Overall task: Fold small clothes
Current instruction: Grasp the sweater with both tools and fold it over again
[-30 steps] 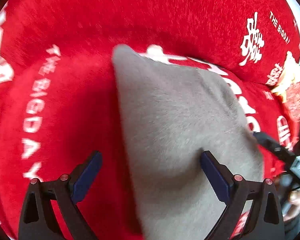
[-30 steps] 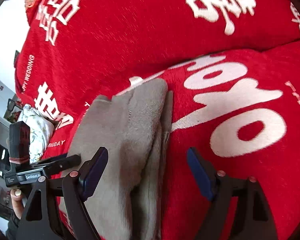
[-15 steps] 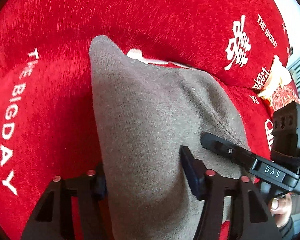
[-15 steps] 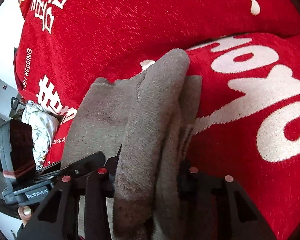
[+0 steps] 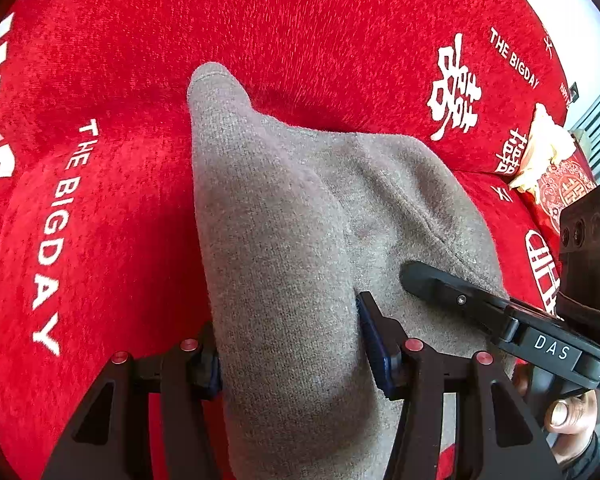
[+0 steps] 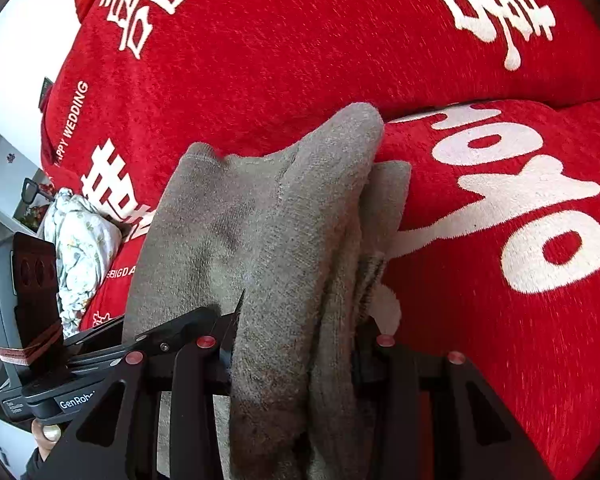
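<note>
A small grey knit garment point(image 5: 300, 216) lies on a red sofa cover point(image 5: 140, 60) with white lettering. My left gripper point(image 5: 288, 344) is shut on the garment's left near edge, with cloth bunched between the pads. My right gripper point(image 6: 296, 344) is shut on the garment's right near edge point(image 6: 292, 240), where several layers are gathered in a ridge. The right gripper also shows in the left wrist view point(image 5: 480, 308), resting against the cloth. The left gripper shows at the left of the right wrist view point(image 6: 112, 352).
The sofa backrest point(image 6: 300, 32) rises just behind the garment. A floral cloth bundle point(image 6: 80, 248) lies at the sofa's end. A red and cream packet point(image 5: 552, 168) sits at the other end.
Both grippers went from open around the garment's near edge to shut on it. The cloth has been gathered and lifted into ridges between the pads.
</note>
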